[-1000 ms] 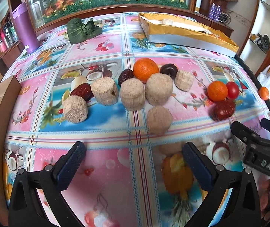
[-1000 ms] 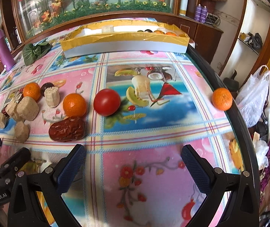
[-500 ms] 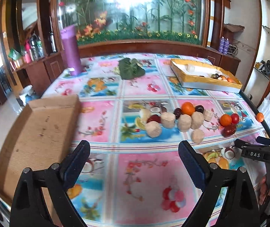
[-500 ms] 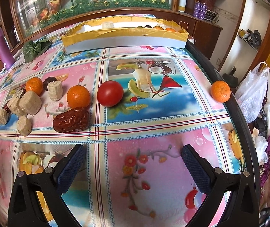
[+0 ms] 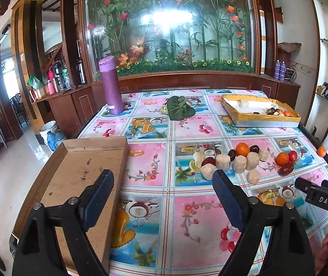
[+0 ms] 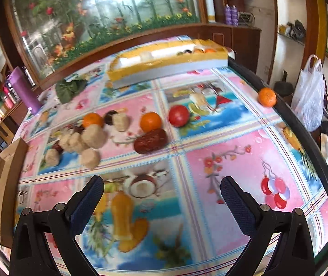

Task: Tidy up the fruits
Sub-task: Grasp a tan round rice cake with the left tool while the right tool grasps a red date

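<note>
Loose fruit lies on the patterned tablecloth: a tomato point(image 6: 179, 115), an orange point(image 6: 150, 121), a red date point(image 6: 150, 140), another orange point(image 6: 92, 119), dark dates and several beige cylinders point(image 6: 93, 135). A lone orange point(image 6: 267, 96) sits at the right table edge. A yellow tray point(image 6: 171, 65) at the back holds a few fruits. The same cluster shows in the left wrist view point(image 5: 240, 161), as does the tray point(image 5: 259, 115). My left gripper point(image 5: 161, 189) is open and empty above the near table. My right gripper point(image 6: 161, 193) is open and empty, well short of the fruit.
A flat cardboard tray point(image 5: 79, 174) lies at the near left. A purple flask point(image 5: 111, 89) and a green leafy vegetable point(image 5: 180, 109) stand at the back. A white plastic bag point(image 6: 309, 96) hangs beyond the right table edge.
Both grippers have pulled back and risen from the fruit. The left view now takes in the whole table and the cardboard tray. Both stay open.
</note>
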Available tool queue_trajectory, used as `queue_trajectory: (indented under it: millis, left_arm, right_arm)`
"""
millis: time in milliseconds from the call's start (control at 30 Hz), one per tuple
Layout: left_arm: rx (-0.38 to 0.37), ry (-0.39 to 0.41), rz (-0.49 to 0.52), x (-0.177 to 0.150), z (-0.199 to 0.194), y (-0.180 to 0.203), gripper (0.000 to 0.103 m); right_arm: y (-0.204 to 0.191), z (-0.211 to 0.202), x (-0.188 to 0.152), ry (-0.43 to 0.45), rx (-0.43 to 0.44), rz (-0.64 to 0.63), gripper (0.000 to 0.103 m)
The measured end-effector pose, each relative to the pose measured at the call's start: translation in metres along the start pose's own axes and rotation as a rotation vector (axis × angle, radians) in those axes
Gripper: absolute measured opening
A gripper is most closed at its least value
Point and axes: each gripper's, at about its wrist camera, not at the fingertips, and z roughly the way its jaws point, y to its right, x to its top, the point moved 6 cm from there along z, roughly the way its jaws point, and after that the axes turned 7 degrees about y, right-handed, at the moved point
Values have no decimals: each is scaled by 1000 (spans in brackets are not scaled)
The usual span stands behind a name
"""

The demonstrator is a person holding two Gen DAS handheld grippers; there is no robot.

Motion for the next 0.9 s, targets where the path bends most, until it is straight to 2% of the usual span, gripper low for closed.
queue_trajectory:
  millis: [100, 300, 633, 767, 900]
  left_arm:
    - [-7, -11, -10, -3, 1, -3, 87]
    - [-16, -34, -16, -8, 7, -5, 87]
    - [-29, -81, -39, -14, 22, -4, 87]
    - [-60, -113, -74, -15, 35, -12, 87]
    - [-88, -156, -97, -17, 51, -15, 87]
  right_arm:
    - [-12, -10, 7, 47, -1, -26, 102]
    - [-27, -12, 7, 68, 15, -54, 103]
    - [-17, -11, 12, 124, -27, -70, 102]
    - [-7, -5, 19, 105, -27, -102, 102]
    - [15, 7, 27, 40, -24, -75, 102]
